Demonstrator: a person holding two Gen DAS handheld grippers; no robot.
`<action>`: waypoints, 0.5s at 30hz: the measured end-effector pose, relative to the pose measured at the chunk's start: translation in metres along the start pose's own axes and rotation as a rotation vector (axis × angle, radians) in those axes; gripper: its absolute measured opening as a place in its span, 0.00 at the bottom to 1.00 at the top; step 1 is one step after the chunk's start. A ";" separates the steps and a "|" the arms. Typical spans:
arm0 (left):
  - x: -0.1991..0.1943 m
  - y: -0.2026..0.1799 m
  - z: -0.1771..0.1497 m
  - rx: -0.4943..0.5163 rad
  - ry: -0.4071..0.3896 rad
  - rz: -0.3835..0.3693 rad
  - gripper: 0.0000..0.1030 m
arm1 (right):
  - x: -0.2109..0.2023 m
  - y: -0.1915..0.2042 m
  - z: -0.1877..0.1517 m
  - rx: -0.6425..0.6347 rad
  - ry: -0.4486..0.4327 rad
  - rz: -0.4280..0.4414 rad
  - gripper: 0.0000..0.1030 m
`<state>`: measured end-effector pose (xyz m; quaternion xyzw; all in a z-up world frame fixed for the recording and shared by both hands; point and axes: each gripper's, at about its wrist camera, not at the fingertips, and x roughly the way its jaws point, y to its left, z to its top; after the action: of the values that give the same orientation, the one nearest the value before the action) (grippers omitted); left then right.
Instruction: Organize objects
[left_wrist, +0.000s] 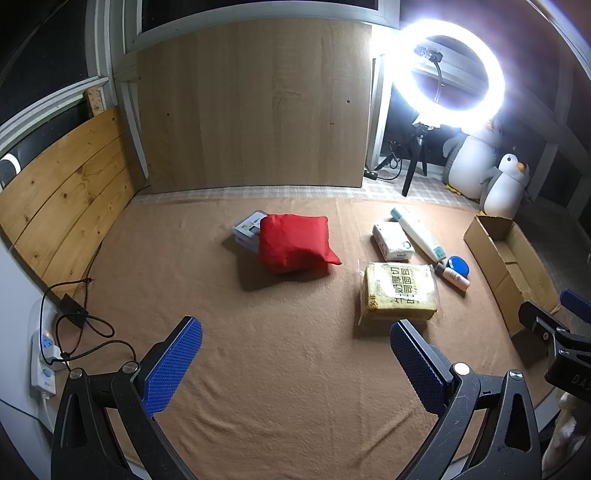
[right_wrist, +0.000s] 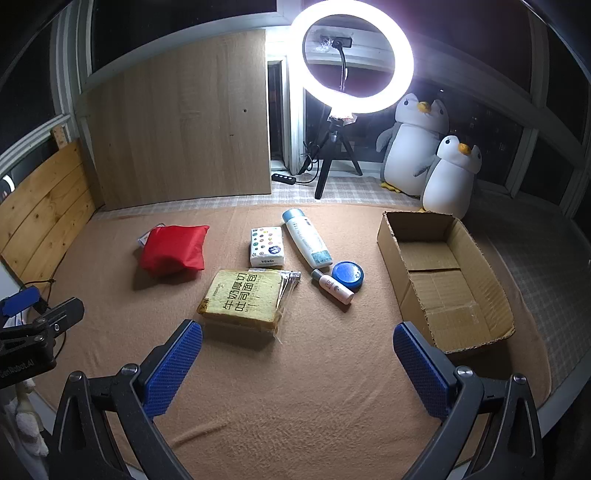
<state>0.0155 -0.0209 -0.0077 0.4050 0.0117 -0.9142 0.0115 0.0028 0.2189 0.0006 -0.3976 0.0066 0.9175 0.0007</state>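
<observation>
Nothing is packed yet, so this looks like the very start of the tidying: every item lies loose on the tan blanket (right_wrist: 295, 387) and the cardboard box (right_wrist: 480, 334) holds nothing. That box, the largest thing, sits ahead and to the right of the right tongs (right_wrist: 297, 349), just beyond their right finger, its open top facing up. The red pouch (right_wrist: 173, 249) lies well ahead and to the left of the right tongs, and straight ahead of the left tongs (left_wrist: 295, 349), resting partly on a clear plastic case (left_wrist: 248, 225). The bag of sliced bread (right_wrist: 242, 297) is nearest, just ahead of the right tongs' left finger and just past the left tongs' right finger. Beyond it lie the tissue pack (right_wrist: 266, 246), the long white bottle (right_wrist: 306, 238), then the blue round tin (right_wrist: 348, 276) touching the small pink bottle (right_wrist: 334, 288). Both pairs of tongs are spread wide and grasp nothing, hovering above the blanket. The next move is probably a first pick, and the bread is the handiest candidate: it calls for lowering the right tongs over the loaf, closing gently so the soft bag is not crushed, then carrying it rightward into the box. The crinkly wrapper may slip.
</observation>
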 end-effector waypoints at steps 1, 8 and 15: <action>0.000 0.000 0.000 -0.001 0.001 -0.001 1.00 | 0.000 0.000 0.000 0.000 -0.001 0.000 0.99; 0.001 0.000 0.000 0.001 0.003 -0.005 1.00 | -0.001 0.001 0.000 -0.001 0.005 0.003 0.99; 0.003 -0.002 0.003 0.005 0.004 -0.009 1.00 | -0.001 0.002 0.001 -0.003 0.002 0.003 0.99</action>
<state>0.0112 -0.0193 -0.0086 0.4067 0.0112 -0.9135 0.0061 0.0025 0.2169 0.0020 -0.3985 0.0060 0.9172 -0.0013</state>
